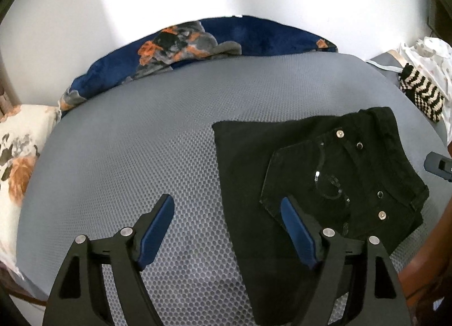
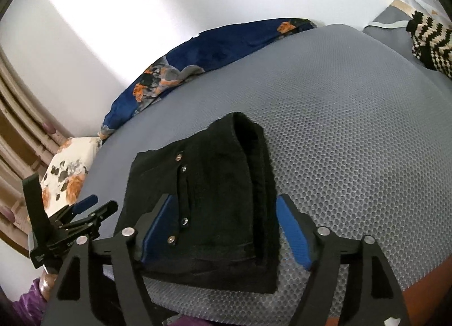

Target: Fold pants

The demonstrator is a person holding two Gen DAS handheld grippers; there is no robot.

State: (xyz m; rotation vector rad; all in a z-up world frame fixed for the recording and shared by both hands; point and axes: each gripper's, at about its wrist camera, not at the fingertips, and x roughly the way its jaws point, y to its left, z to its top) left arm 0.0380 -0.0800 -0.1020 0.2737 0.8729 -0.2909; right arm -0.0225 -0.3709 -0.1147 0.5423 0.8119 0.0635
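Note:
Black pants (image 1: 325, 173) lie folded into a compact stack on a grey mesh mattress (image 1: 135, 151), back pocket and metal rivets facing up. My left gripper (image 1: 226, 199) is open above the mattress; its right finger overlaps the stack's left part and its pads touch nothing. In the right wrist view the pants (image 2: 214, 185) lie flat under and between the wide-apart fingers of my right gripper (image 2: 225, 197), with no pad pressing on the cloth. The left gripper (image 2: 99, 204) shows at that view's left edge. A sliver of the right gripper (image 1: 438, 166) shows at the left wrist view's right edge.
A navy floral blanket (image 1: 197, 41) is bunched along the wall at the far side of the mattress. A cream floral pillow (image 1: 19, 151) sits at the left. A black-and-cream zigzag knit (image 1: 421, 91) and white patterned fabric (image 1: 432, 55) lie at the far right.

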